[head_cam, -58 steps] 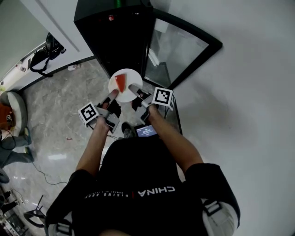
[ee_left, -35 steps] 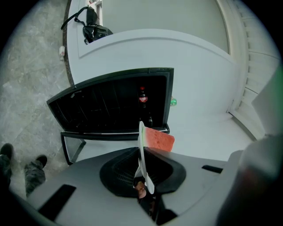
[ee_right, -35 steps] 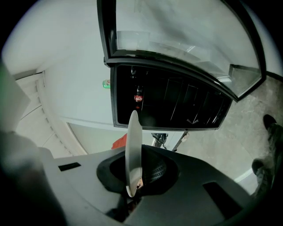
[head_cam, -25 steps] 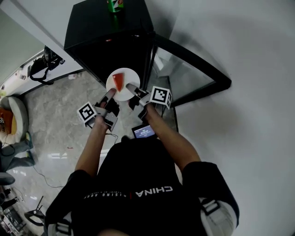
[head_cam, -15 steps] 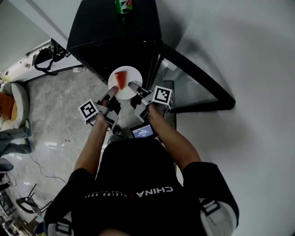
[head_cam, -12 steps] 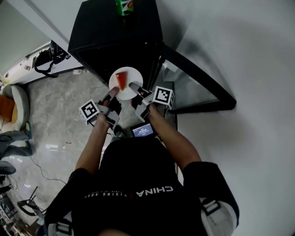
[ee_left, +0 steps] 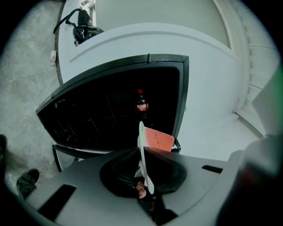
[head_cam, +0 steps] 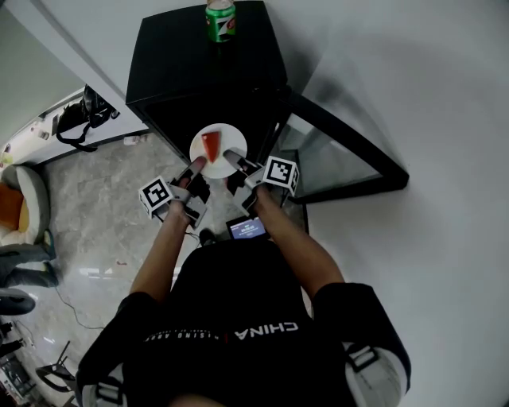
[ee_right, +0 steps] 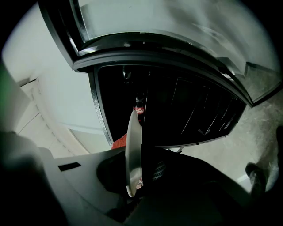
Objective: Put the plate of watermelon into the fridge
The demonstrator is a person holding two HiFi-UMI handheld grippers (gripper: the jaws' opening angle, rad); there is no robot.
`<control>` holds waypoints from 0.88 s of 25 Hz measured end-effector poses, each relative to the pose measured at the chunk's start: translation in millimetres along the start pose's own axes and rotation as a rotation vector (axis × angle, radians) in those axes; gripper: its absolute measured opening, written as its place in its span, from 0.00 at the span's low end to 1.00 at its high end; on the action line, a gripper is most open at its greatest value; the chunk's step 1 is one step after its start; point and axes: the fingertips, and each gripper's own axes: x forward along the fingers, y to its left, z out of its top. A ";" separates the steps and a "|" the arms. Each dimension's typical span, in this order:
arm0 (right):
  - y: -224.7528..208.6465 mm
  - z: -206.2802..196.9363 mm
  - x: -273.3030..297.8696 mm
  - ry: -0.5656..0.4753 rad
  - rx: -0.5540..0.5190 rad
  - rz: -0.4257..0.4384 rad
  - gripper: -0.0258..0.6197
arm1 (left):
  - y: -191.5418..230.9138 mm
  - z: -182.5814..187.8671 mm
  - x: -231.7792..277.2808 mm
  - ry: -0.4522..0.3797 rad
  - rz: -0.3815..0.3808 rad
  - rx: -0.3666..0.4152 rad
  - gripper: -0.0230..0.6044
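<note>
The left tool and the right tool each pinch an opposite rim of the white plate, holding it just in front of the open black fridge. A red watermelon wedge lies on the plate. A cola bottle stands inside the fridge, and a green can stands on top of the fridge.

The top edge cuts off the green can. In the right gripper view, the plate hides most of the watermelon.
</note>
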 end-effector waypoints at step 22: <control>-11.7 -1.3 2.1 -0.015 -0.005 -0.043 0.07 | 18.3 1.4 0.7 0.008 0.074 0.022 0.10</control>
